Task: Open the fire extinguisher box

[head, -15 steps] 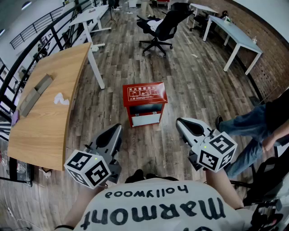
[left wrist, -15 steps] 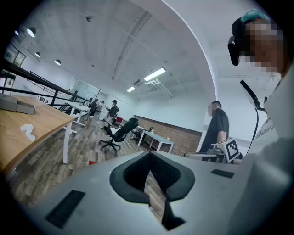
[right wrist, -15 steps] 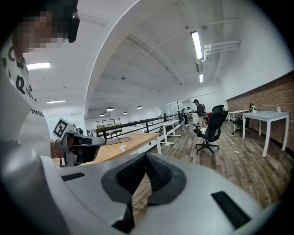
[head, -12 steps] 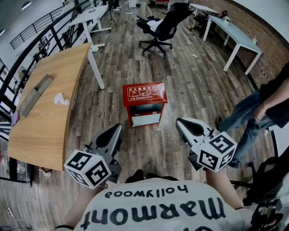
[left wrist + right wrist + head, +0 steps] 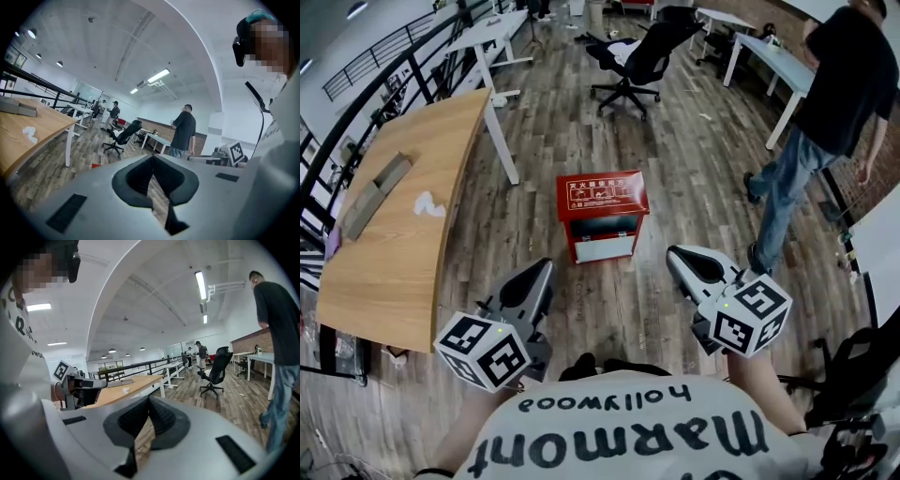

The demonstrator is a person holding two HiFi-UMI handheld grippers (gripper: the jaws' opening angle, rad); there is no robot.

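Meanwhile the red fire extinguisher box (image 5: 602,194) sits unmoved on the wood floor (image 5: 694,187) ahead of us, our left gripper (image 5: 542,266) and right gripper (image 5: 676,254) hover short of it, fingers pressed together and empty, and the passer-by (image 5: 825,103) has walked farther off.

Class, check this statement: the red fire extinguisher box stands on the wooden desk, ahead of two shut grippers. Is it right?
No. The head view shows the red fire extinguisher box standing on the plank floor beside the wooden desk, not on it. It is ahead of the left gripper and right gripper, both shut.
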